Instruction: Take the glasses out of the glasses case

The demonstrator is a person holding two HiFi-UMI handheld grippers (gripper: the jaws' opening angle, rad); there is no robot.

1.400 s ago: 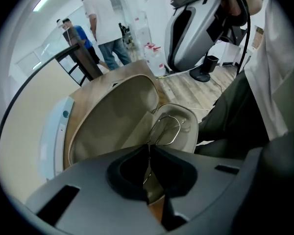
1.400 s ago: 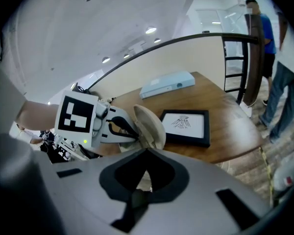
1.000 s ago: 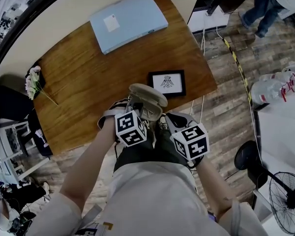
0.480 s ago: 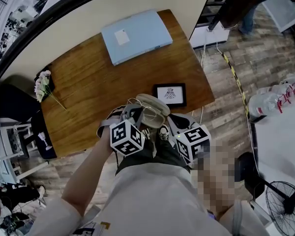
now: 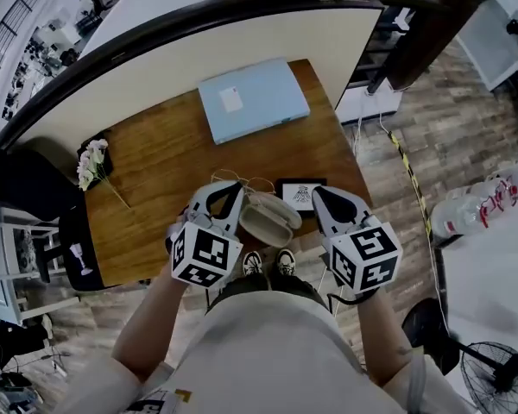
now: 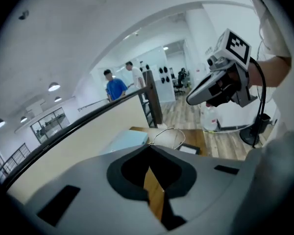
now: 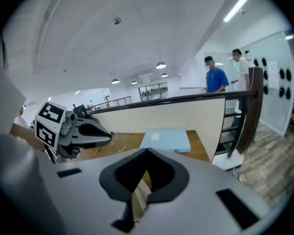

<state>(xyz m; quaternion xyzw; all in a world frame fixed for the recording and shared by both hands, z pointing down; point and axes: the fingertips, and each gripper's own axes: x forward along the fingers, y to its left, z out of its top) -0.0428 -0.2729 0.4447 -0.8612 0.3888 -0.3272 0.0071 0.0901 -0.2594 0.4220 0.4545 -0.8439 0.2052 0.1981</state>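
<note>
Within the last second both tools had been lifted away from the glasses case (image 5: 268,219), where they had been crowded together over it. They were now held apart and higher above the tabletop (image 5: 155,162), with the case left exposed between them.

The case was seen lying near the front edge of the tabletop, just beside a small framed picture (image 5: 304,193). It appeared to be open and nothing could be made out inside it.

The left tool (image 5: 230,190) was closed tight. In the left gripper view the thin wire frame of the glasses (image 5: 242,180) was seen springing from the very tips of its jaws, and in the head view the same wire loops were found just beyond those tips. From this the glasses were judged to be pinched there and carried up with the tool, though the contact was too fine to be confirmed.

The right tool (image 5: 321,195) was closed as well, with nothing between its jaws, only bare wood showing through the gap behind the tips.

The removal was therefore judged to be essentially accomplished, the glasses being clear of the case. What was left was judged to be a careful setting-down, since so thin a frame held at one point could easily be swung or dropped.
</note>
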